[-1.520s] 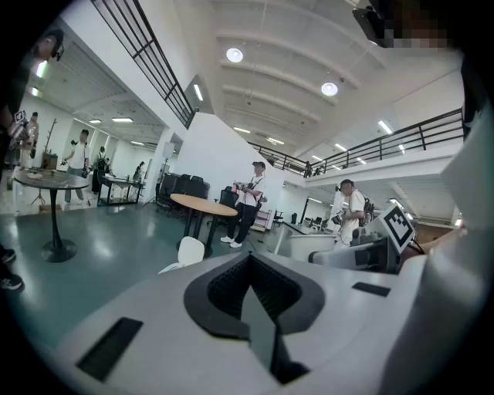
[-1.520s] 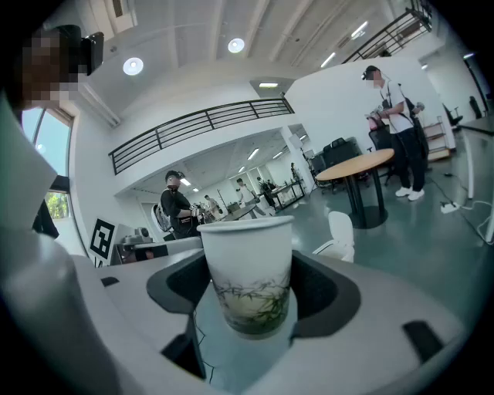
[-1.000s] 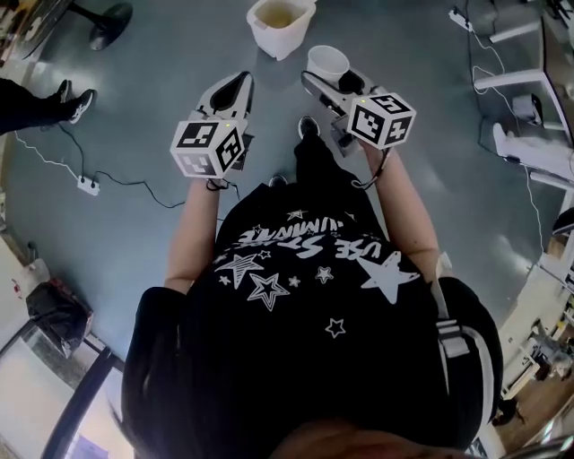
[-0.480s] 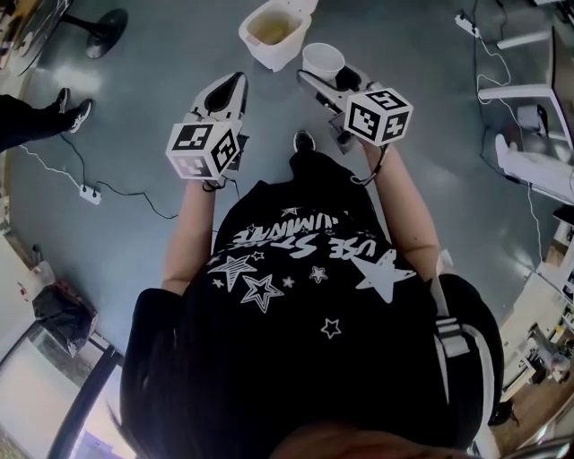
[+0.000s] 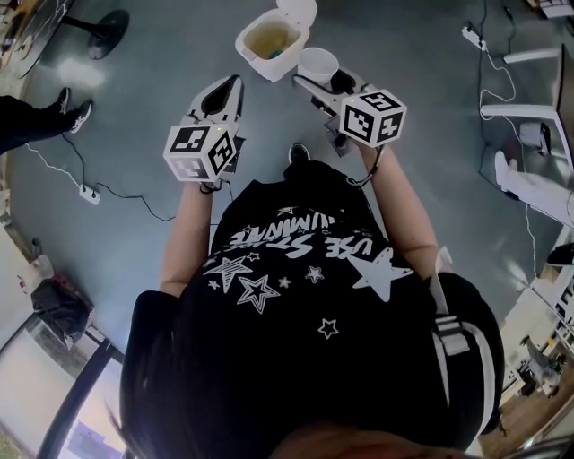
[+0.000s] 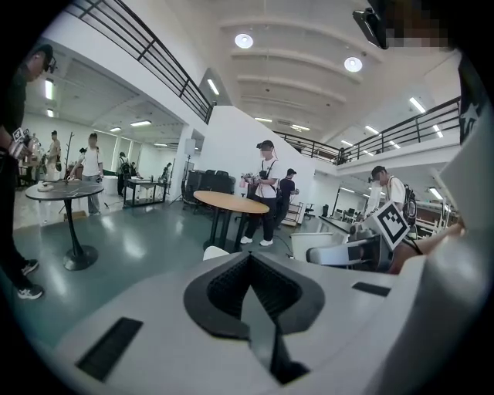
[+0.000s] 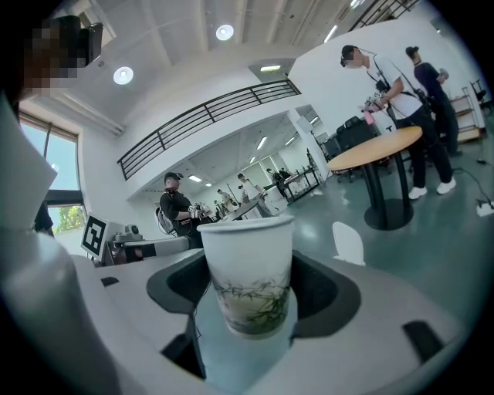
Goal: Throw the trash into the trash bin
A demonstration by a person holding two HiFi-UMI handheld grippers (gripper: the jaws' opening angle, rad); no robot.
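Observation:
A white paper cup (image 5: pixel 317 64) with a bamboo print (image 7: pixel 251 274) stands upright between the jaws of my right gripper (image 5: pixel 325 79), which is shut on its sides (image 7: pixel 248 308). Just ahead on the grey floor is the white trash bin (image 5: pixel 253 49), its lid (image 5: pixel 297 11) tipped open and a yellowish liner showing inside. The cup hangs just right of the bin's near rim. My left gripper (image 5: pixel 235 83) is level with it on the left, jaws shut and holding nothing (image 6: pixel 251 270). In the right gripper view the bin's lid (image 7: pixel 349 242) peeks above the jaw.
A power strip (image 5: pixel 88 186) with a cable lies on the floor at left, near a person's shoes (image 5: pixel 73 100). A table's base (image 5: pixel 108 22) is at far left. White furniture (image 5: pixel 529 170) and cables line the right side. A round wooden table (image 6: pixel 231 202) and people stand beyond.
The bin has drawn nearer to both grippers in the head view, and its open lid has come into sight. The cup stays gripped; the left jaws stay shut.

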